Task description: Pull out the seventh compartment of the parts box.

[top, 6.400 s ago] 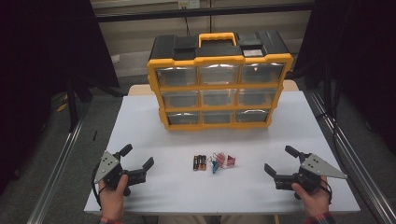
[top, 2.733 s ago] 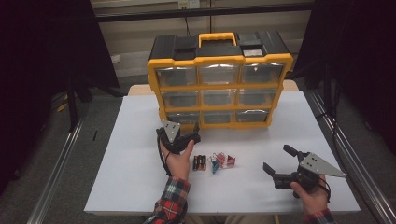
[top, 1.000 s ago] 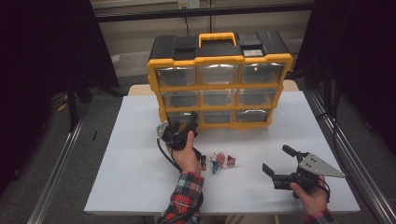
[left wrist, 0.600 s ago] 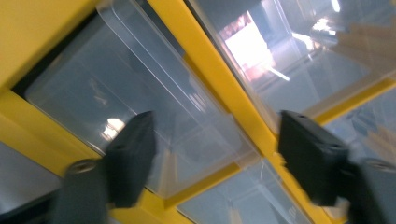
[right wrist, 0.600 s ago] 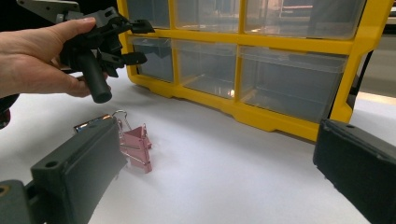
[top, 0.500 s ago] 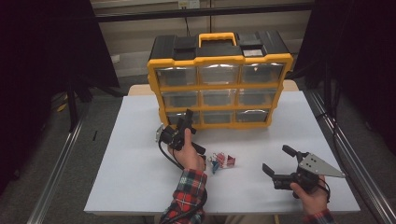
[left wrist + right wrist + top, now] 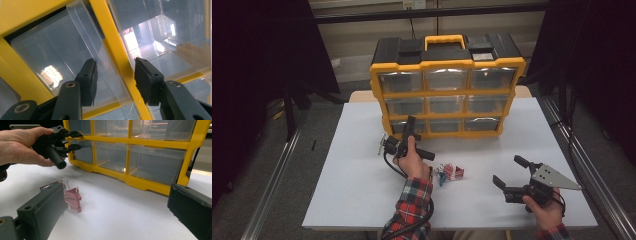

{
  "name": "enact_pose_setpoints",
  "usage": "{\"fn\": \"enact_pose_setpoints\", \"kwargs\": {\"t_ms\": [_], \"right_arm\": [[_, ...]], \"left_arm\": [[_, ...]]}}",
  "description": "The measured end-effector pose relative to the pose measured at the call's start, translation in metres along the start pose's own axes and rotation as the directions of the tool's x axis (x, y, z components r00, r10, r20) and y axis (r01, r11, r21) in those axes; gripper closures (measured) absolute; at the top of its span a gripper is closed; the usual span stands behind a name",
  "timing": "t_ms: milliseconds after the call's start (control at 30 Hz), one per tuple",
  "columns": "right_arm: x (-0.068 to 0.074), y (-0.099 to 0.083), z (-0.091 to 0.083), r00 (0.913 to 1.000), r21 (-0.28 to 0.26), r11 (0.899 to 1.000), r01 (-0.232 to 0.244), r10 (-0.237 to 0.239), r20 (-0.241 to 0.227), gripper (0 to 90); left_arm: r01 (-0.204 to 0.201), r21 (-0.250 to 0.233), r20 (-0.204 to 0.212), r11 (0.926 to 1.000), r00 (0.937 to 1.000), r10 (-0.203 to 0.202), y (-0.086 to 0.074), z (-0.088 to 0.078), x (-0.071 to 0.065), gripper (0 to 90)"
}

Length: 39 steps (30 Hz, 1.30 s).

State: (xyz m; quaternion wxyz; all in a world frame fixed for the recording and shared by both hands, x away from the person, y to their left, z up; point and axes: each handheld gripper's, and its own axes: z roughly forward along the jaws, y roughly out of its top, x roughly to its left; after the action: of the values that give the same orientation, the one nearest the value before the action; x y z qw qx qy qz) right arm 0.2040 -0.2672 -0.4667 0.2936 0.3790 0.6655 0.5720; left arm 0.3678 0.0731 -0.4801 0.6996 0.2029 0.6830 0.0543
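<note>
Left hand-held gripper (image 7: 115,75) half closed, closing, jaws astride bottom-left drawer's (image 7: 57,62) clear lip, contact seemingly unmade.

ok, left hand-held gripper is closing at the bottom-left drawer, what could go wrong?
1. In the left gripper view the left hand-held gripper straddles the yellow divider as well as the drawer front; it may clamp the frame.
2. Pulling could drag the organizer toward the binder clips.
</note>
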Motion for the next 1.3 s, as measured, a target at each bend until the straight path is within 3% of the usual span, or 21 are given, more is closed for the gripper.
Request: {"fn": "enact_pose_setpoints", "kwargs": {"t_ms": [33,67,100,133,167,200,233,267,700,867,1133,1167,1300], "right_arm": [[0.000,0.000,0.000,1.0000,0.000,1.000,0.000,0.000,0.000,0.6],[0.000,0.000,0.000,1.0000,0.001,1.000,0.000,0.000,0.000,0.7],[0.000,0.000,0.000,1.0000,0.001,1.000,0.000,0.000,0.001,0.7],[0.000,0.000,0.000,1.0000,0.001,1.000,0.000,0.000,0.000,0.7],[0.000,0.000,0.000,1.0000,0.000,1.000,0.000,0.000,0.000,0.7],[0.000,0.000,0.000,1.0000,0.001,1.000,-0.001,0.001,0.000,0.7],[0.000,0.000,0.000,1.0000,0.001,1.000,0.000,0.000,0.000,0.7],[0.000,0.000,0.000,1.0000,0.001,1.000,0.001,-0.001,0.000,0.7],[0.000,0.000,0.000,1.0000,0.004,1.000,0.001,-0.001,0.001,0.7],[0.000,0.000,0.001,1.0000,0.006,1.000,0.002,-0.002,-0.001,0.7],[0.001,0.000,0.001,1.0000,0.005,1.000,0.004,-0.004,-0.004,0.7],[0.001,0.000,0.001,1.0000,0.006,1.000,0.005,-0.005,-0.004,0.7],[0.001,0.000,0.001,0.9999,0.009,1.000,0.011,-0.011,-0.003,0.7]], "left_arm": [[0.004,-0.003,0.003,1.0000,1.0000,-0.004,0.000,0.000,0.000,53.0],[-0.072,0.047,0.008,0.9963,0.9974,0.071,0.001,-0.002,0.005,53.2],[-0.014,0.010,0.006,0.9999,0.9999,0.014,0.000,0.000,0.001,53.3],[-0.058,0.036,0.008,0.9977,0.9983,0.058,0.000,-0.002,0.004,53.5],[-0.057,0.040,0.011,0.9975,0.9983,0.057,0.000,-0.002,0.005,53.6],[-0.010,0.006,0.011,0.9999,0.9999,0.010,-0.001,0.000,0.002,53.8],[-0.057,0.037,0.002,0.9977,0.9984,0.057,0.000,-0.002,0.005,54.0],[0.017,-0.015,0.004,0.9998,0.9999,-0.016,-0.002,0.001,0.001,54.3],[0.041,-0.023,0.026,0.9989,0.9988,-0.041,-0.003,-0.002,0.003,60.6],[0.045,-0.027,0.012,0.9986,0.9989,-0.045,-0.004,-0.004,0.002,62.1],[0.054,-0.035,0.025,0.9979,0.9983,-0.053,-0.006,-0.010,0.005,67.2],[0.058,-0.044,0.006,0.9974,0.9983,-0.057,-0.006,-0.010,0.005,67.9],[0.066,-0.038,0.024,0.9971,0.9976,-0.065,-0.006,-0.014,0.006,70.2]]}}
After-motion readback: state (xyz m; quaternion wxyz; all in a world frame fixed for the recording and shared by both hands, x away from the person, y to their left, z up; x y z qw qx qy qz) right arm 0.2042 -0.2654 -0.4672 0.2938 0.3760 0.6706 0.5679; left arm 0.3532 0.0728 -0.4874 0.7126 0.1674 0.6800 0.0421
